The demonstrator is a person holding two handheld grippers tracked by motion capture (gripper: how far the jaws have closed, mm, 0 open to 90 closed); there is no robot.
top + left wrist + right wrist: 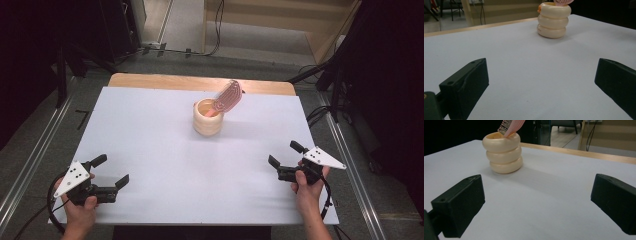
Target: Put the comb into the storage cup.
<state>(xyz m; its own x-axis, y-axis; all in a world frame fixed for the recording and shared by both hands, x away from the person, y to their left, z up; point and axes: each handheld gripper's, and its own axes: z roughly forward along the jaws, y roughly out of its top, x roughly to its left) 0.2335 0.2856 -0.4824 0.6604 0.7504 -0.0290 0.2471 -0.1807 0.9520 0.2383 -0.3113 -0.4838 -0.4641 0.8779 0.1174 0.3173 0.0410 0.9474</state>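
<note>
We hold the left gripper point(111, 171) near the table's front left corner and the right gripper point(284, 154) near the front right, both with jaws spread wide and empty. The cream, three-ringed ribbed holder point(208, 117) stands upright at the white table's point(150, 135) far centre, well apart from both, a pink ridged brush point(228, 96) leaning out of it.

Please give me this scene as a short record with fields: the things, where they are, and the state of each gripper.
table: white sheet on a wooden top
holder: cream ringed holder, upright, far centre
brush: pink brush standing in the holder, leaning right
left hand-held gripper: open, near left, holds nothing
right hand-held gripper: open, near right, holds nothing
</note>
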